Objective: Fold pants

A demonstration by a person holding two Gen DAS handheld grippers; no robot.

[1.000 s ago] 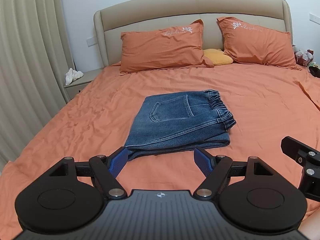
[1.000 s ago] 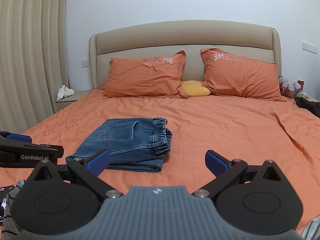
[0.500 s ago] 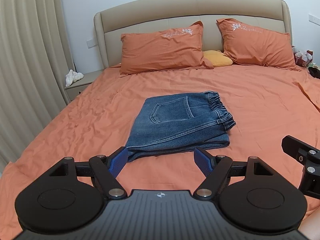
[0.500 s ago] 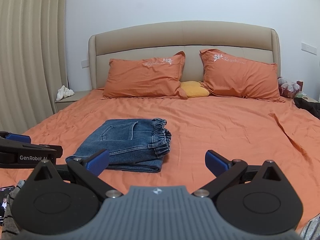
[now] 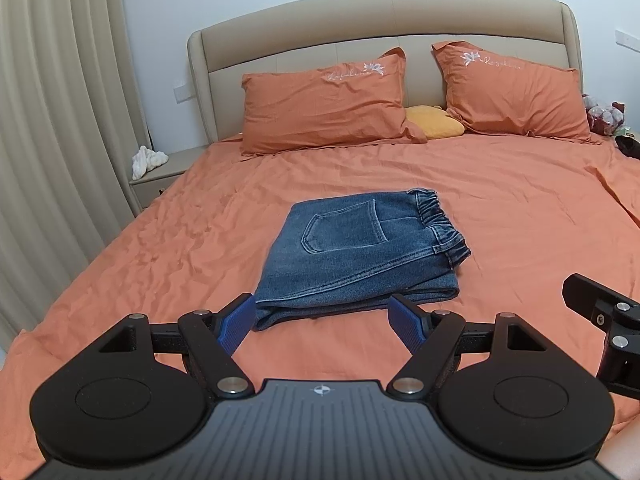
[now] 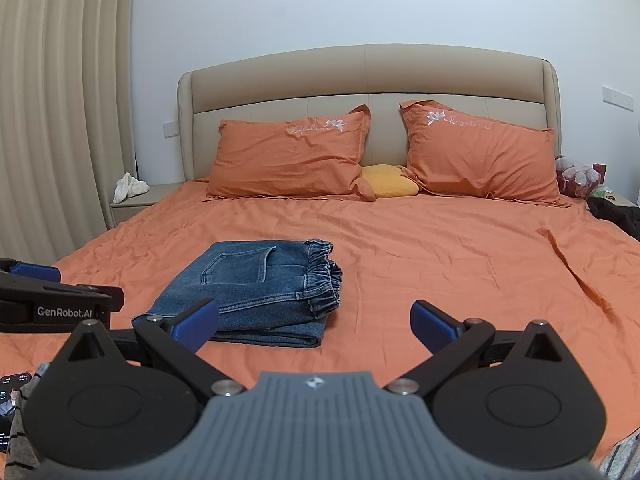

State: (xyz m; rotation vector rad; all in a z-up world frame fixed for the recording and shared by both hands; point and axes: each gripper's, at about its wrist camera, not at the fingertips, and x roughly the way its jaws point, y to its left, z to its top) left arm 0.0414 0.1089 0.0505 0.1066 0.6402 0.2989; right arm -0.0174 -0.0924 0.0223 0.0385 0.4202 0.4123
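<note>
Blue denim pants (image 5: 360, 256) lie folded into a compact rectangle on the orange bed (image 5: 500, 216), back pocket up and elastic waistband to the right. They also show in the right wrist view (image 6: 256, 292). My left gripper (image 5: 324, 322) is open and empty, held back just short of the pants' near edge. My right gripper (image 6: 316, 326) is open and empty, near the pants' near right corner. Neither gripper touches the cloth.
Two orange pillows (image 5: 324, 108) and a small yellow cushion (image 5: 434, 124) lean on the beige headboard (image 6: 368, 76). A bedside table (image 5: 160, 172) with a white object stands at left by the curtain (image 5: 52, 140). Dark clothing (image 6: 616, 216) lies at the bed's right edge.
Both grippers have drawn back slightly from the folded pants. The pants have not moved.
</note>
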